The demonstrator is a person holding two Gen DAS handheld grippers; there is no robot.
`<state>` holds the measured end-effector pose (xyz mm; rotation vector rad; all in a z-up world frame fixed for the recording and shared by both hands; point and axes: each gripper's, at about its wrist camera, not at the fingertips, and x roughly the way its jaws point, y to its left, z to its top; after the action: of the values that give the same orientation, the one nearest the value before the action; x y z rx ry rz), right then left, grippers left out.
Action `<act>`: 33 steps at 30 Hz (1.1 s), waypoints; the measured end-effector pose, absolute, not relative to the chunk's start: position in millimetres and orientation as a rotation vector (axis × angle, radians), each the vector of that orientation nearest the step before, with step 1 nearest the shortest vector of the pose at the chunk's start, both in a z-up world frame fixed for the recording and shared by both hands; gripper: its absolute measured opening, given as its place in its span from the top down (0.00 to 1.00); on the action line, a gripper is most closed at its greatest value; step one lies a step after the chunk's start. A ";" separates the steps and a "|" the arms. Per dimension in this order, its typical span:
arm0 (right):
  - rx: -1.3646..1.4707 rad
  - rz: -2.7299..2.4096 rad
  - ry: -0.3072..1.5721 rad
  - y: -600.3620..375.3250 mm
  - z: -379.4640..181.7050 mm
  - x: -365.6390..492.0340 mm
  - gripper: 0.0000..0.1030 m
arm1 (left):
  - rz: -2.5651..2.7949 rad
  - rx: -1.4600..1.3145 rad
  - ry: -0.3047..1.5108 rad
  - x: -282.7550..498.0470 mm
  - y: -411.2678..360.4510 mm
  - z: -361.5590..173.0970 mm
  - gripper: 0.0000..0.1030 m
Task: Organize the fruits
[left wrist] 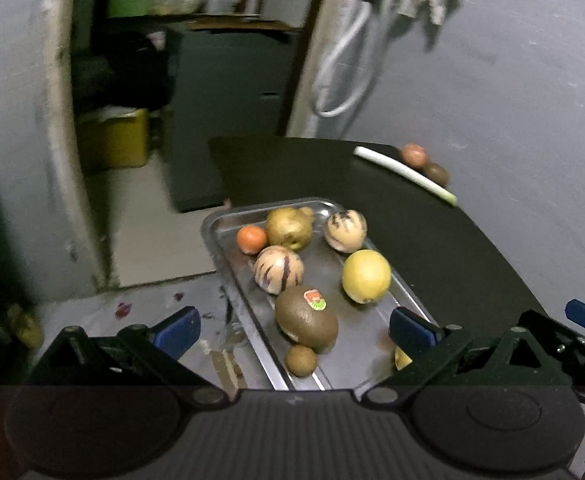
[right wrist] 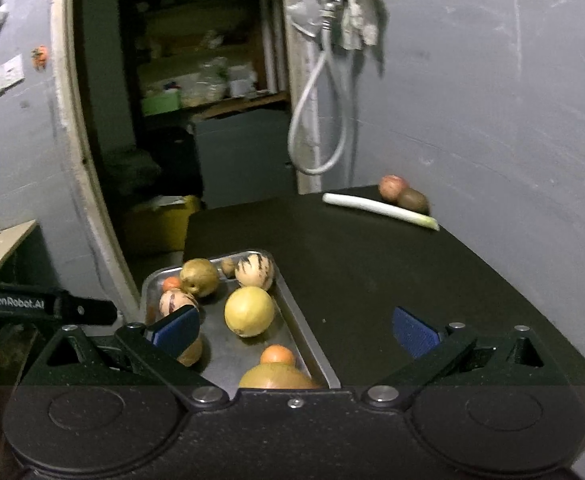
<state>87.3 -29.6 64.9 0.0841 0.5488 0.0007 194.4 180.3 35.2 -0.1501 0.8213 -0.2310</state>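
Note:
A steel tray (left wrist: 218, 240) (right wrist: 292, 320) on a black table (left wrist: 432, 232) (right wrist: 372, 272) holds several fruits: a yellow citrus (left wrist: 366, 276) (right wrist: 249, 311), two striped melons (left wrist: 278, 269) (left wrist: 345, 230), a brownish pear (left wrist: 289, 227) (right wrist: 199, 277), a small orange (left wrist: 251, 239), a stickered kiwi (left wrist: 306, 318) and a small kiwi (left wrist: 300, 360). My left gripper (left wrist: 294, 330) hangs open over the tray's near end. My right gripper (right wrist: 295, 330) is open too, above the tray's right rim. A reddish apple (left wrist: 413, 155) (right wrist: 392, 187) and a kiwi (left wrist: 436, 173) (right wrist: 412, 200) lie at the far right.
A white leek (left wrist: 404, 174) (right wrist: 380, 210) lies in front of the far apple and kiwi. The grey wall (right wrist: 492, 100) bounds the table on the right; a hose (right wrist: 316, 120) hangs at the doorway. A yellow bin (left wrist: 112, 140) sits on the floor beyond.

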 end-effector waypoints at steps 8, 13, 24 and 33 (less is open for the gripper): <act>0.049 0.133 0.503 -53.4 64.8 86.6 0.01 | -0.091 -0.165 0.735 154.3 159.0 43.5 0.01; 0.031 0.189 0.492 -71.0 62.0 79.8 0.01 | 0.001 -0.201 0.707 128.2 142.2 45.2 0.01; 0.038 0.237 0.463 -91.4 63.4 47.5 0.01 | 0.133 -0.214 0.702 71.0 120.8 54.6 0.01; 0.034 0.222 0.460 -86.5 64.7 28.5 0.01 | 0.132 -0.218 0.697 50.9 128.3 53.8 0.01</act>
<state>28.5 -86.5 64.7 0.0338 0.4599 0.2223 50.9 128.3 53.8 -0.2181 0.6967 0.1325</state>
